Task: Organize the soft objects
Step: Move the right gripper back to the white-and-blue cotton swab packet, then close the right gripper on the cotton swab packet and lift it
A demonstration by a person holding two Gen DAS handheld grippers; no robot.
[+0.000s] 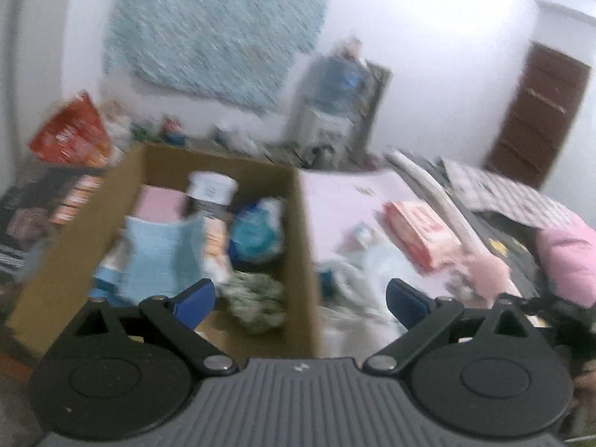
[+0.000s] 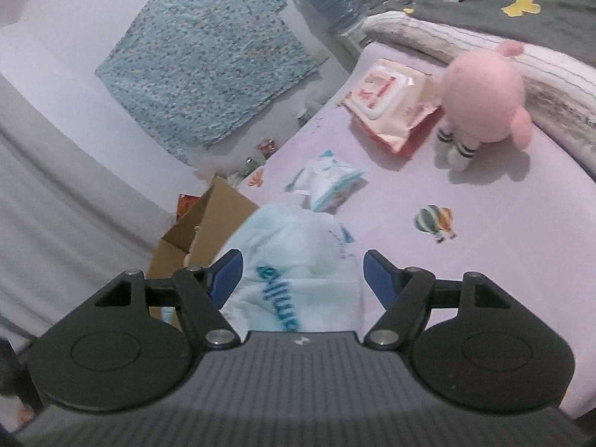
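A brown cardboard box [image 1: 303,246] stands beside the pink bed and holds a light blue cloth [image 1: 160,257], a white-lidded jar [image 1: 210,186], a blue-white bundle [image 1: 257,231] and a green-white knit item [image 1: 257,298]. My left gripper [image 1: 301,298] is open and empty above the box's near right wall. My right gripper [image 2: 302,275] is open, with a white plastic pack with blue lettering [image 2: 298,260] between its fingers at the bed's edge. A pink plush toy [image 2: 484,100], a red-white wipes pack [image 2: 391,104] and a small blue-white pack [image 2: 327,182] lie on the bed.
The pink bed sheet [image 2: 503,223] has a balloon print. A grey blanket [image 2: 521,3] and striped bedding lie at the bed's far side. A water dispenser [image 1: 335,108] stands against the wall, with a red bag [image 1: 70,130] left of the box. The box also shows in the right wrist view [image 2: 208,223].
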